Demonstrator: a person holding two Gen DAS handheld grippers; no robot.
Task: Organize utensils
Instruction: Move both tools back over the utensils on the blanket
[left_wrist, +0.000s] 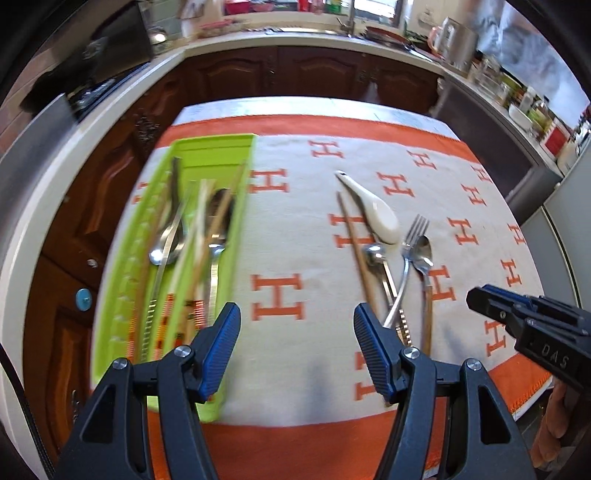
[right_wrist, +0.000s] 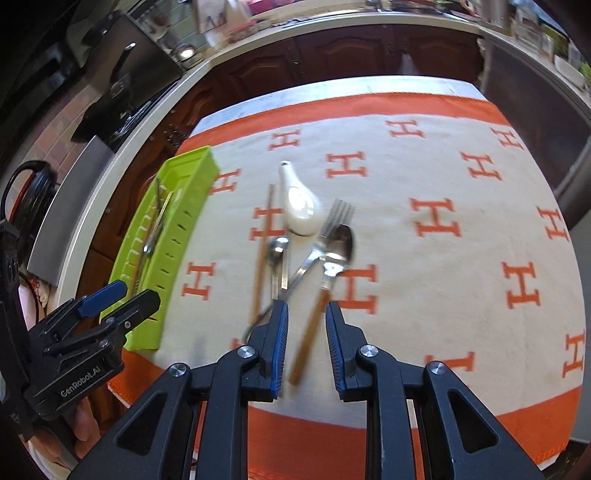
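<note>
Here, on a cream cloth (left_wrist: 306, 236) patterned with orange H letters and edged in orange, spread over a table. At the left, a lime-green tray (left_wrist: 218, 147) lying lengthwise from near to far, already loaded with metal spoons and pale chopsticks, blurred. Toward the middle of the cloth, well apart from the tray, a loose cluster: a white ceramic spoon (right_wrist: 300, 206) farthest off, a single brown chopstick (right_wrist: 263, 251) just left of it, a small metal spoon (right_wrist: 277, 254) near the ceramic bowl, a metal fork (right_wrist: 334, 218) with tines pointing far and handle curving near-left, and a wooden-handled spoon (right_wrist: 334, 254) lying beside the fork on the right. Left gripper (left_wrist: 297, 321) hovering between tray and cluster, jaws spread wide, nothing between the blue pads. Right gripper (right_wrist: 306, 314) hovering above the near end of the cluster, jaws parted only narrowly, the wooden handle showing in the gap beneath yet not pinched by either pad; whether touching, cannot tell. Beyond the table, dark wooden cabinets (left_wrist: 314, 74) under a pale counter
</note>
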